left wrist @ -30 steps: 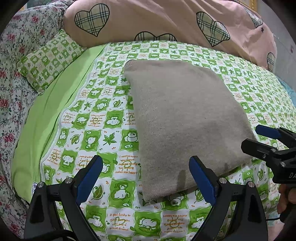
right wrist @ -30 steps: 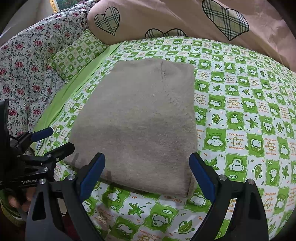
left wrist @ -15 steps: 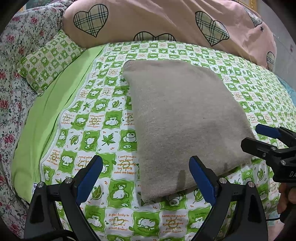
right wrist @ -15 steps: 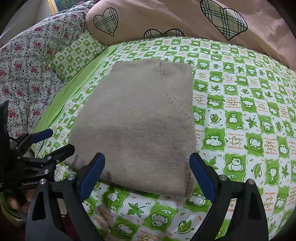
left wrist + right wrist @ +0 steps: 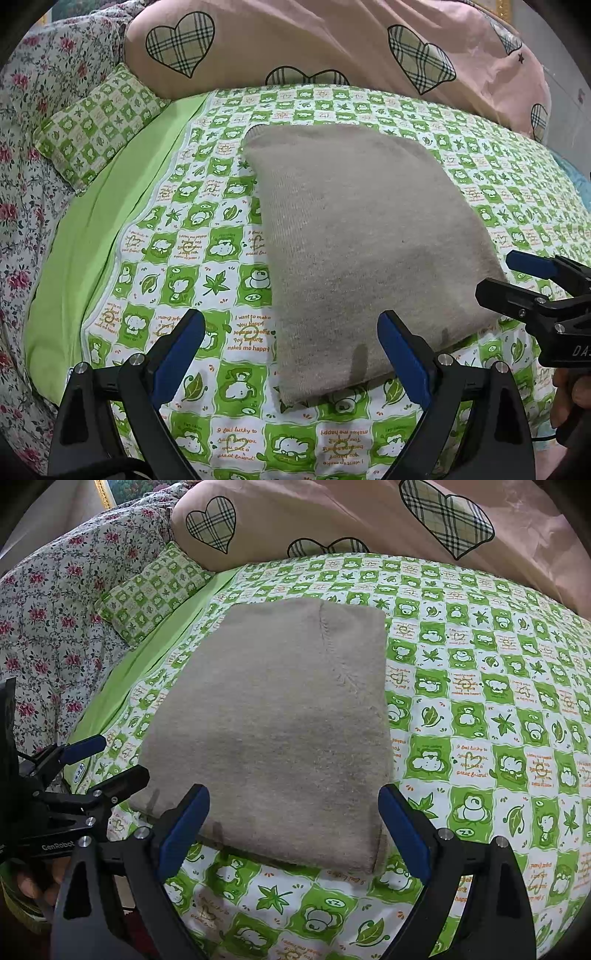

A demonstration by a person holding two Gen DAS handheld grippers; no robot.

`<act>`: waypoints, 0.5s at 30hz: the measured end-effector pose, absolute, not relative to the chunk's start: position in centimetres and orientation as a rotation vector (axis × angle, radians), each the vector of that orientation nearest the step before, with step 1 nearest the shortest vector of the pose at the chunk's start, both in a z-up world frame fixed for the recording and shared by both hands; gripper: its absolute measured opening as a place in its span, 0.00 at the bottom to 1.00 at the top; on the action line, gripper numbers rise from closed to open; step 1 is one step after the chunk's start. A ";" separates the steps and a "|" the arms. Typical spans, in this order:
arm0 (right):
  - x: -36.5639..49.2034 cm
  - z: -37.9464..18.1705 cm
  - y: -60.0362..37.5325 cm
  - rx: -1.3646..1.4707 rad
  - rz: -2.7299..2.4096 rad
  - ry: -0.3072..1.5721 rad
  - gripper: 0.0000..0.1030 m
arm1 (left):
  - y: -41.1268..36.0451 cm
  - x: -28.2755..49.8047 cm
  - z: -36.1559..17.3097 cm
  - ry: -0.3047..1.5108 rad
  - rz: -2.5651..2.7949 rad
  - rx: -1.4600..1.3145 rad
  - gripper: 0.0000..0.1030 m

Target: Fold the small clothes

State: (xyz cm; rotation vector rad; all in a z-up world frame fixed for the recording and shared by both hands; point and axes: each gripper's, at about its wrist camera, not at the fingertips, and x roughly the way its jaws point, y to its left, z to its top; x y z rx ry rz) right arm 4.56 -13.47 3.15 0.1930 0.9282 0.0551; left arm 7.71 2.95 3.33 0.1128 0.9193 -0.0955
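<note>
A bed with a green checked sheet holds the knit, lying flat as a tidy rectangle. Left gripper and right gripper hover at its near edge, jaws apart, empty. For another fold, pinch both near corners evenly and lift together.

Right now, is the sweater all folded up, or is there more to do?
Done: the beige knit sweater already lies as a flat, neat rectangle on the green checked bedsheet, with no sleeves sticking out. In hand: nothing. The left gripper and right gripper are both open, hovering at its near edge. Left: maybe one more fold to make it smaller, or just putting it away; I cannot tell which.
</note>
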 end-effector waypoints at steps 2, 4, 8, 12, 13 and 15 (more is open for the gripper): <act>4.6 3.2 -13.5 0.194 0.055 0.927 0.90 | 3.0 7.8 3.3 0.918 -0.096 0.112 0.92; 4.6 3.2 -13.5 0.195 0.055 0.928 0.90 | 2.9 7.8 3.4 0.917 -0.096 0.113 0.92; 4.6 3.2 -13.5 0.195 0.055 0.928 0.90 | 2.9 7.7 3.4 0.917 -0.095 0.113 0.92; 4.6 3.2 -13.5 0.194 0.054 0.926 0.90 | 2.9 7.9 3.5 0.915 -0.095 0.115 0.92; 4.6 3.2 -13.5 0.195 0.054 0.926 0.90 | 2.9 7.9 3.5 0.914 -0.095 0.116 0.92; 4.6 3.3 -13.4 0.197 0.053 0.924 0.90 | 2.9 8.0 3.6 0.914 -0.095 0.114 0.92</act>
